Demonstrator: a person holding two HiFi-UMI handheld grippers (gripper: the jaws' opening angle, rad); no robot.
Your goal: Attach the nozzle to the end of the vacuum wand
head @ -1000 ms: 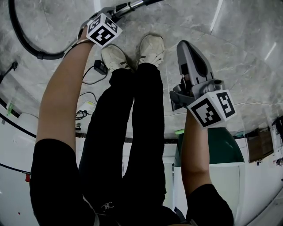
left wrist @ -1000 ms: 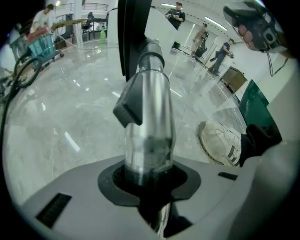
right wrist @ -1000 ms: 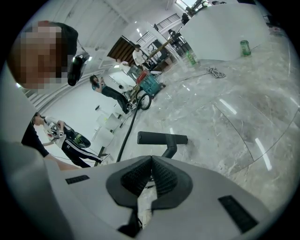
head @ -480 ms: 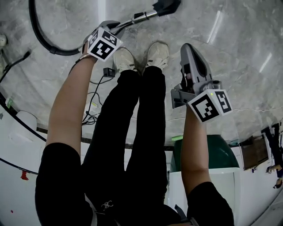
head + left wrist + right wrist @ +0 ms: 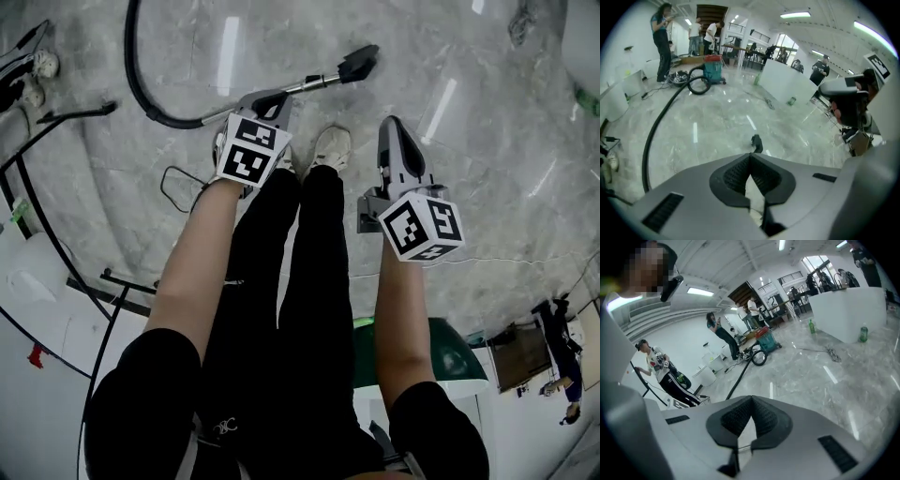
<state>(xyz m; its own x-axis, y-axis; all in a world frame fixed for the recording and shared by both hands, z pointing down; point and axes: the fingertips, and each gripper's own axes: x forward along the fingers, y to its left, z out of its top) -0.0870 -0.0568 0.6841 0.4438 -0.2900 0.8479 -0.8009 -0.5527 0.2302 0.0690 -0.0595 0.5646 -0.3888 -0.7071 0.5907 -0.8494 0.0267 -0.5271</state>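
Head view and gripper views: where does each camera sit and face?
Head view: on the head, facing steeply down at the floor; arms, legs, shoes show.
Left gripper view: on the left gripper, facing along its shut jaws toward the nozzle.
Right gripper view: on the right gripper, facing past shut jaws across the floor.
Shared: head and left gripper views both show the nozzle.

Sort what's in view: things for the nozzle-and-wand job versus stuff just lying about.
For the job: nozzle; vacuum wand; hose.

Lying about: green bin; green bottle; white bucket.
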